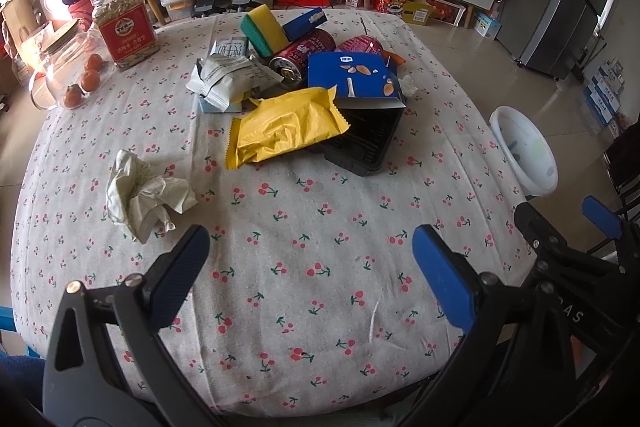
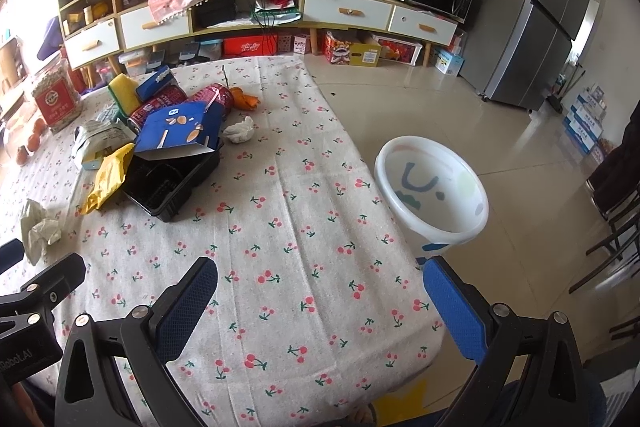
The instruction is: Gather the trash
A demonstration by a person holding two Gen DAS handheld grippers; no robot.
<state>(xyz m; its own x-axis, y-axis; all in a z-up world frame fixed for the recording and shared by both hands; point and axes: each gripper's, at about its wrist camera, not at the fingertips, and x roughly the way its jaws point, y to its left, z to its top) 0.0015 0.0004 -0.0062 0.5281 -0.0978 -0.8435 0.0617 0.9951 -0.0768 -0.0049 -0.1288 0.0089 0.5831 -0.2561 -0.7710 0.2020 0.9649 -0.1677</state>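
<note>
Now, left gripper (image 1: 310, 255): spread wide, nothing between its fingers, hovering over the near part of the tabletop (image 1: 280, 307).
Right gripper (image 2: 320, 283): also spread wide and empty, poised above the tabletop's near right corner.
Closest trash: a crumpled paper wad (image 1: 146, 195) lies alone on the cherry-print cloth, just ahead and left of the left gripper.
Main pile: mid-tabletop, a yellow wrapper (image 1: 284, 127) leans over the edge of a black plastic tray (image 1: 364, 139); a blue snack box (image 1: 354, 75) rests on the tray's far side.
Behind that: two red cans (image 1: 304, 55) lie on their sides, a white foil pouch (image 1: 226, 79) to their left, a yellow-green sponge (image 1: 262, 27) at the back.
Stray bit: a small white tissue (image 2: 240, 131) sits just right of the pile.
Bin: a white waste bin (image 2: 434, 191) stands on the floor, beside the tabletop's right edge.
Far left: a red-labelled jar (image 1: 124, 23) and a glass jar (image 1: 68, 71) holding orange fruit.
</note>
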